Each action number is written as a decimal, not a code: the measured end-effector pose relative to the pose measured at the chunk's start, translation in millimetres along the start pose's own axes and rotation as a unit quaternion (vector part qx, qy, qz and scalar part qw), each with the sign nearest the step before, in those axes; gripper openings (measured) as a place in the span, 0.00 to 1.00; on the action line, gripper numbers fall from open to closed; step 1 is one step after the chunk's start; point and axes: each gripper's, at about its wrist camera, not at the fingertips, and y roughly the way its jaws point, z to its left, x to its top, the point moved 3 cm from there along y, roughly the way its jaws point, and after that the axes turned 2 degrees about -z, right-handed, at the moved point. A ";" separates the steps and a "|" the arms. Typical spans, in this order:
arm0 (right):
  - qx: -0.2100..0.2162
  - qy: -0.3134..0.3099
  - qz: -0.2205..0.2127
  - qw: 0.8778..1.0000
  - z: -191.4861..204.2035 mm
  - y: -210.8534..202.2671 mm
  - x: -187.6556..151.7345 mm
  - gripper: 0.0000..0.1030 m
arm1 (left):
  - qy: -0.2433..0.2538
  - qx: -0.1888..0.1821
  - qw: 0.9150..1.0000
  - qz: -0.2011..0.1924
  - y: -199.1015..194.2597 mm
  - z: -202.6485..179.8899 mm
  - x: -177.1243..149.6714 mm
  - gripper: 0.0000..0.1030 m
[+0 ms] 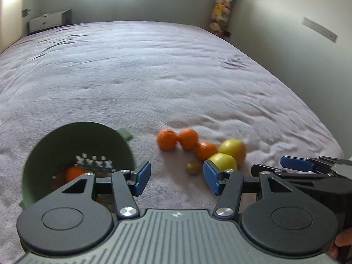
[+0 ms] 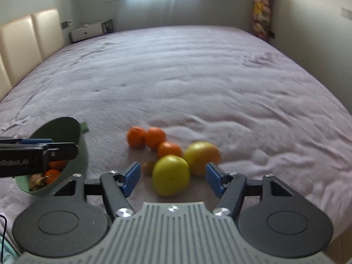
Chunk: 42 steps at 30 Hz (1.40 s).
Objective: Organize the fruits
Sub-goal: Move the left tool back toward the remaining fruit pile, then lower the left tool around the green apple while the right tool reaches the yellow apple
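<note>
A green bowl (image 1: pixel 55 149) lies on the bed at the left, with an orange (image 1: pixel 74 173) inside; it also shows in the right wrist view (image 2: pixel 72 151). Three oranges (image 1: pixel 187 138) lie in a row on the bedspread, next to two yellow-green apples (image 1: pixel 233 149) and a small brown kiwi (image 1: pixel 193 167). My left gripper (image 1: pixel 177 177) is open and empty, just in front of the kiwi. My right gripper (image 2: pixel 172 179) is open, its jaws standing either side of the near apple (image 2: pixel 171 175), apart from it. The oranges (image 2: pixel 155 137) lie behind.
The bed's lilac bedspread (image 1: pixel 154 77) stretches far back. A padded headboard (image 2: pixel 26 44) stands at the left, a white unit (image 1: pixel 48 22) at the back, a patterned column (image 1: pixel 222 8) in the corner. The bed edge (image 1: pixel 325 132) falls away on the right.
</note>
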 end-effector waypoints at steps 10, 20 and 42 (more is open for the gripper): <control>-0.016 0.039 0.037 0.998 -36.7 22.1 -18.2 0.62 | 0.047 -0.015 0.999 0.014 29.2 -31.7 -18.1 0.63; -0.014 0.087 0.045 0.995 -53.5 39.3 -18.3 0.62 | 0.083 -0.015 0.996 0.004 52.0 -46.5 -29.6 0.63; 0.029 0.148 0.020 0.988 -66.4 66.5 -8.9 0.55 | 0.055 -0.047 0.997 0.010 102.8 -60.6 -37.2 0.71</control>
